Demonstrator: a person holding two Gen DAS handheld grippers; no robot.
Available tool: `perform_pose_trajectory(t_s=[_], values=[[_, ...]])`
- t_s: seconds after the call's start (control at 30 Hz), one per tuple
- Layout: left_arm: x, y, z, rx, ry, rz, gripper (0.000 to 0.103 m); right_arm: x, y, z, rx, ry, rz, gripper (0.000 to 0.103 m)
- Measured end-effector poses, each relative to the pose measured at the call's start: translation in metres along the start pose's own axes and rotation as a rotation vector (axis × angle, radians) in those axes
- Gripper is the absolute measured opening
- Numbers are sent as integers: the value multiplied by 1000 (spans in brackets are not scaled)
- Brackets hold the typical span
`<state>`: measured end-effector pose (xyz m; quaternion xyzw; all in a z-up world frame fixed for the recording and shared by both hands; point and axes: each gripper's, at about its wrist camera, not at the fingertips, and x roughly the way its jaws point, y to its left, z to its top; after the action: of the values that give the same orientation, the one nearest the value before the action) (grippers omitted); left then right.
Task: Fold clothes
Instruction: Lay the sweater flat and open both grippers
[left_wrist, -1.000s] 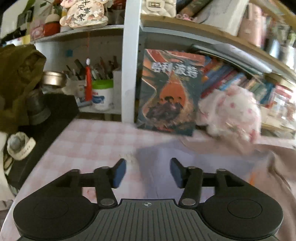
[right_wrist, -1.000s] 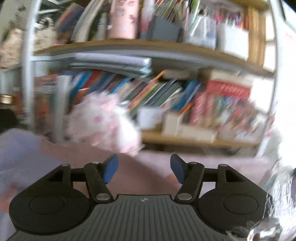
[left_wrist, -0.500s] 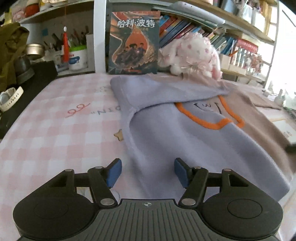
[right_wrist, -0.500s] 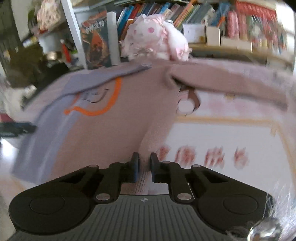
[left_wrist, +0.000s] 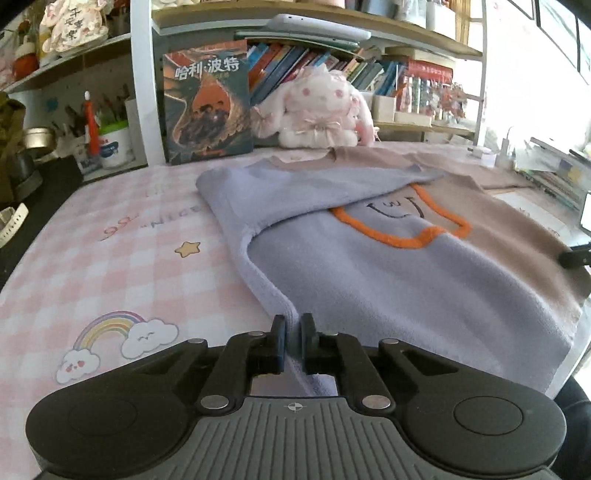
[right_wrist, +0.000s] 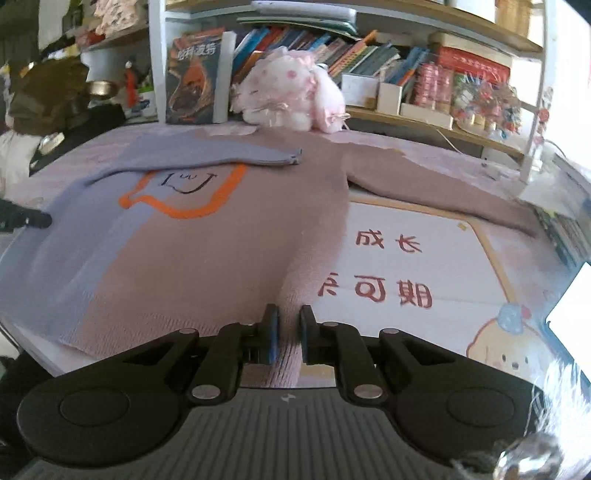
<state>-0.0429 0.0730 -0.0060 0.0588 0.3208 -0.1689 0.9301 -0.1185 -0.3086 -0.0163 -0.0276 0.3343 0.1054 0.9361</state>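
A lavender and dusty-pink sweater (left_wrist: 388, 266) with an orange outline and a small face lies flat on the table; it also shows in the right wrist view (right_wrist: 207, 243). Its lavender left sleeve (left_wrist: 295, 184) is folded across the chest. Its pink right sleeve (right_wrist: 436, 188) lies stretched out to the right. My left gripper (left_wrist: 291, 334) is shut on the sweater's lavender near-left hem edge. My right gripper (right_wrist: 288, 328) is shut on the pink near-right hem edge. Each gripper's tip shows in the other's view at the frame's side.
A pink checked mat (left_wrist: 110, 258) covers the table's left part, a white printed mat (right_wrist: 424, 266) the right part. A book (left_wrist: 207, 107) and a plush rabbit (left_wrist: 317, 107) stand at the back under crowded shelves. Dark items (left_wrist: 33, 177) sit at the left edge.
Both grippers dropped from facing the shelves to the sweater's near hem. The right one shut half a second ago; the left one has just shut on the hem.
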Motion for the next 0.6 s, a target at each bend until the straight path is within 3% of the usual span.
perform_pose_trajectory(t_s=[0.07, 0.33, 0.6], values=[[3, 3, 3, -33, 4, -15, 6, 0, -2, 0, 9, 0, -1, 11], [17, -9, 11, 5, 3, -30, 6, -5, -3, -9, 40, -32, -31, 11], [23, -23, 19, 117, 27, -3, 7, -10, -9, -19, 98, -80, -66, 11]])
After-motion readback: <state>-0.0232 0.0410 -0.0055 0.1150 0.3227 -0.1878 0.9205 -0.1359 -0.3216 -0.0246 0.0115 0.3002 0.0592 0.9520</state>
